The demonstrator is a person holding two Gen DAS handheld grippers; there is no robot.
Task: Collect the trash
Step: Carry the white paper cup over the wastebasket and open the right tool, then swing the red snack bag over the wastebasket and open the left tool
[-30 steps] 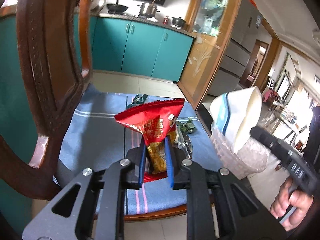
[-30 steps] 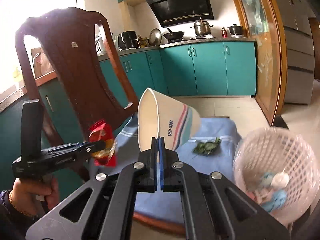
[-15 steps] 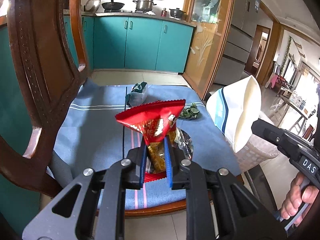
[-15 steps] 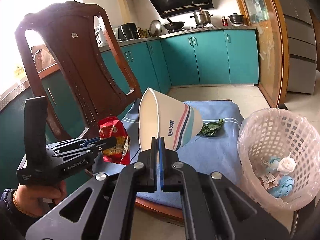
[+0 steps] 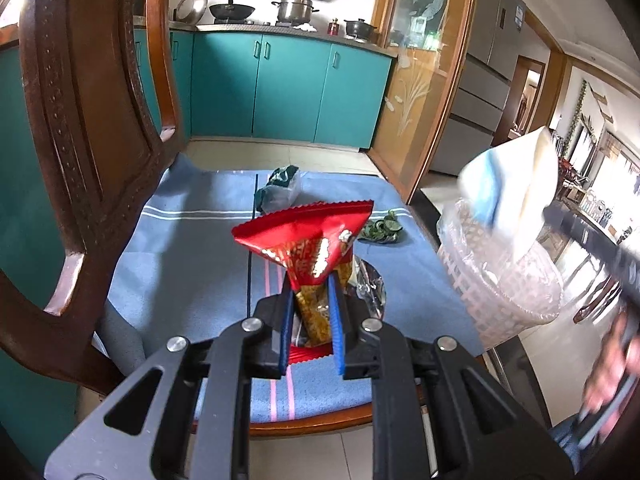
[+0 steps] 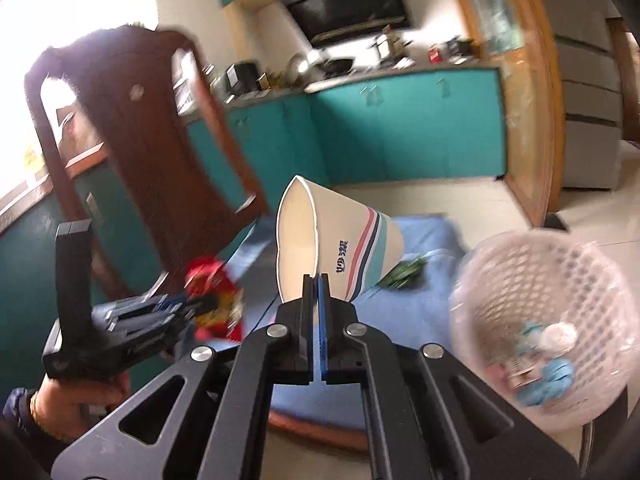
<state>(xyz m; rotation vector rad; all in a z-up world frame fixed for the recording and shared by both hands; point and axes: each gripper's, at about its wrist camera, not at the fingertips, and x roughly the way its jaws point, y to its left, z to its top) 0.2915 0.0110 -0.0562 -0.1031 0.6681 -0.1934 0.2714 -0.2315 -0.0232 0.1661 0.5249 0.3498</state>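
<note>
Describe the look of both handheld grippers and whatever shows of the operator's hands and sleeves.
Both are black, with triangular cut-outs, silver pivot bolts and blue finger pads: the left gripper and right gripper. The left one has a pistol-style handle with faint lettering. The left hand shows a dark sleeve cuff and a thin gold bracelet.

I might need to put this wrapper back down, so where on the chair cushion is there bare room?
Bare cushion lies left of the thin black stick, toward the chair back, and along the front edge. It is crowded centre and far right: clear plastic, green leaves, a small bag.
</note>
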